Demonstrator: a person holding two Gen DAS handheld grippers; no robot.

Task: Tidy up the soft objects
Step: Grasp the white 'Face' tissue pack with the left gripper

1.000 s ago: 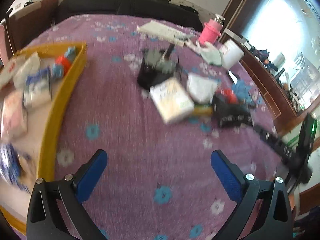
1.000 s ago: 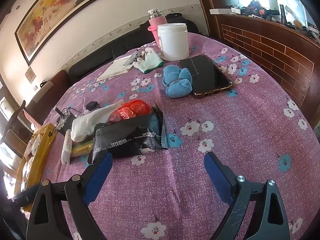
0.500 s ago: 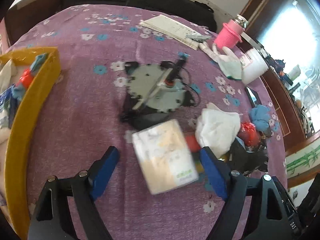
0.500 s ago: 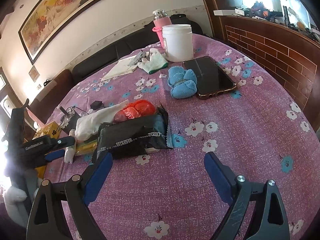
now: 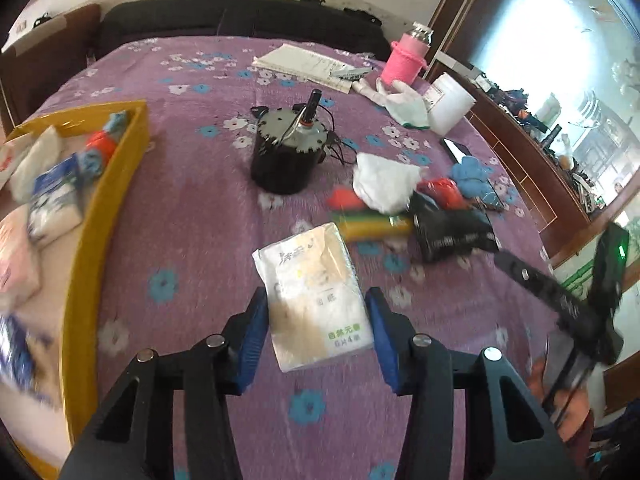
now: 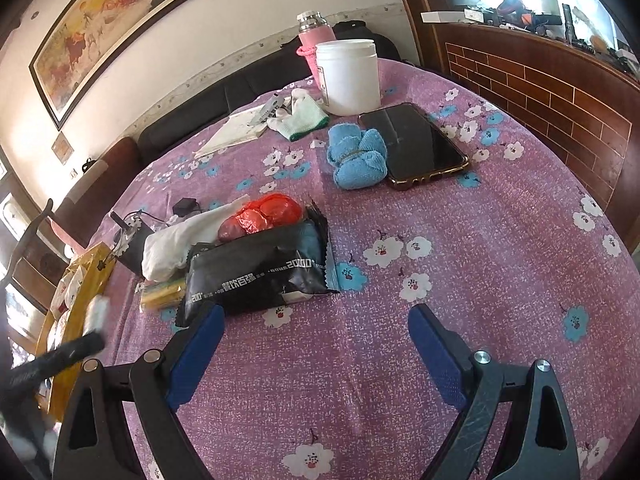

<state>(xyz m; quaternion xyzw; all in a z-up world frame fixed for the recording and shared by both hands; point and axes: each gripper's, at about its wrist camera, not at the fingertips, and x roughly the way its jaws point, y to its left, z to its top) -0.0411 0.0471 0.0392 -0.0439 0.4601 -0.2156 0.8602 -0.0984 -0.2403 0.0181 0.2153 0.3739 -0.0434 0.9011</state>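
My left gripper [image 5: 316, 330] is shut on a white tissue pack [image 5: 314, 294], its blue pads pressing both sides, held above the purple flowered cloth. A yellow tray [image 5: 102, 216] with several soft packs and small toys lies to its left. My right gripper [image 6: 316, 346] is open and empty over the cloth, just in front of a black wipes packet [image 6: 260, 270]. Behind the packet lie a white cloth [image 6: 176, 244], a red bag [image 6: 266, 214] and a blue towel roll [image 6: 356, 156].
A black round motor [image 5: 286, 156] with wires stands mid-table. A phone [image 6: 416, 144], a white jar [image 6: 348, 76], a pink bottle [image 6: 314, 36], a glove [image 6: 302, 118] and papers [image 6: 236, 132] lie at the back. A yellow-green pack [image 5: 374, 224] lies beside the wipes packet.
My left gripper moved over the tissue pack, closed on it and lifted it back toward the tray side. My right gripper stayed in place.
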